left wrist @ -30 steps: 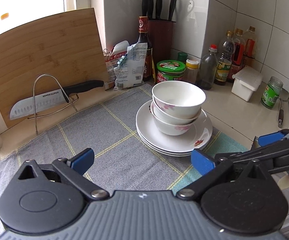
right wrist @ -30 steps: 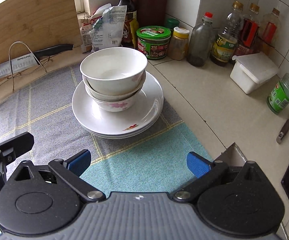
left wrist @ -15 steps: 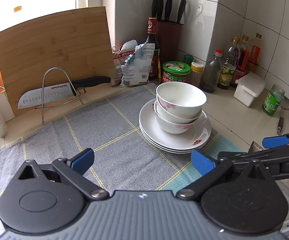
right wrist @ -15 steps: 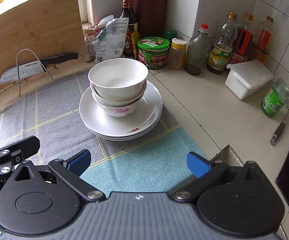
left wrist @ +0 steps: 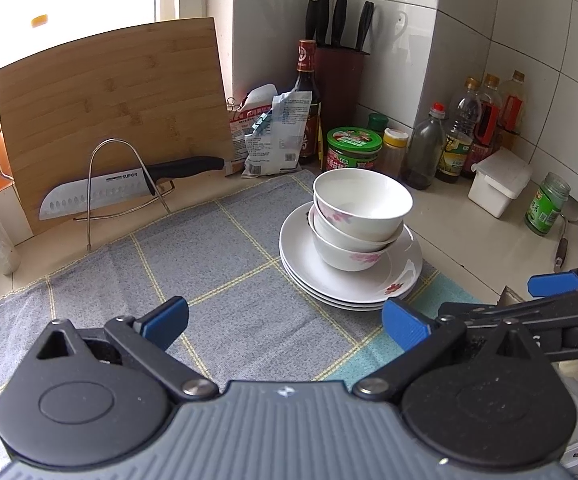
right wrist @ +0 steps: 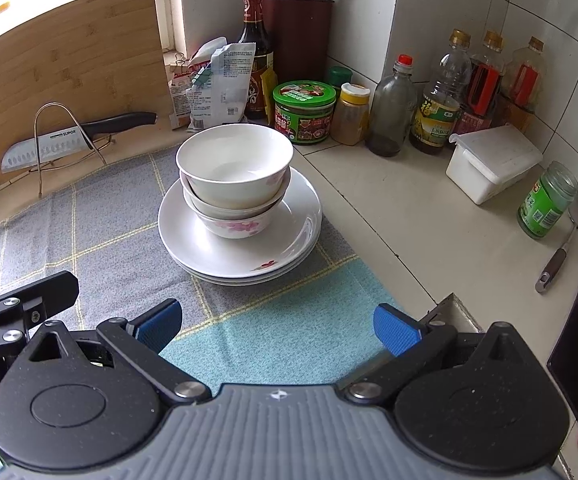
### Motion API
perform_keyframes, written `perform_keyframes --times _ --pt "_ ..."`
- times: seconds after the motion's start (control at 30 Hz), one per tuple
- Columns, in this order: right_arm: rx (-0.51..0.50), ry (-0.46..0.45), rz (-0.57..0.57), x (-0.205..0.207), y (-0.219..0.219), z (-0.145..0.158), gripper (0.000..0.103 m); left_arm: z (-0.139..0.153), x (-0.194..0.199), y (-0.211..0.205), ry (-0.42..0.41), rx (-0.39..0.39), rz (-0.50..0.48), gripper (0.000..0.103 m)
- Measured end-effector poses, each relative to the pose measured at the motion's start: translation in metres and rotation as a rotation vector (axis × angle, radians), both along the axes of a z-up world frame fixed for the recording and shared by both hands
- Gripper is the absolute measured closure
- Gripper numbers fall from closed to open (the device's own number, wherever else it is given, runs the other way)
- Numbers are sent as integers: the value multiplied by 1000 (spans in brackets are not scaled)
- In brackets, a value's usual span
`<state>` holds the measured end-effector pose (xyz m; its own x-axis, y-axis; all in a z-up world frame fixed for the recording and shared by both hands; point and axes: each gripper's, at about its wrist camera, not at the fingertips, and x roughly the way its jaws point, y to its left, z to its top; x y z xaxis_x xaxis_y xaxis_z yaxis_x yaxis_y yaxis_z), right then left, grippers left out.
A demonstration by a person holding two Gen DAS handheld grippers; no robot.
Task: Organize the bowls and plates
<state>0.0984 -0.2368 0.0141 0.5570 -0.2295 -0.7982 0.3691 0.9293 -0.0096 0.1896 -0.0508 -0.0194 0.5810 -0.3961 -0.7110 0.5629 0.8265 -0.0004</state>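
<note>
Glossy glazed bowls [right wrist: 235, 168] and plates [right wrist: 289, 232] on matt woven cloth [right wrist: 101, 236]

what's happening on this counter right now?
A person holds a gripper in each hand; the left gripper and right gripper are both open and empty, short of the dishes. Three nested white floral bowls sit on a stack of white plates on the grey checked cloth. Nothing is gripped.

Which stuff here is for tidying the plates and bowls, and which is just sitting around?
For the job: bowls, plates, left gripper, right gripper.

Just sitting around: knife, cutting board, green-lidded tub, white box.
</note>
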Motion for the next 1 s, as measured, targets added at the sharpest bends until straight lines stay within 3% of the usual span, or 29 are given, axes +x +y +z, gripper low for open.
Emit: perform_keyframes --times 1.0 --pt "-31 1 -8 1 -1 4 0 2 1 -2 -3 6 4 1"
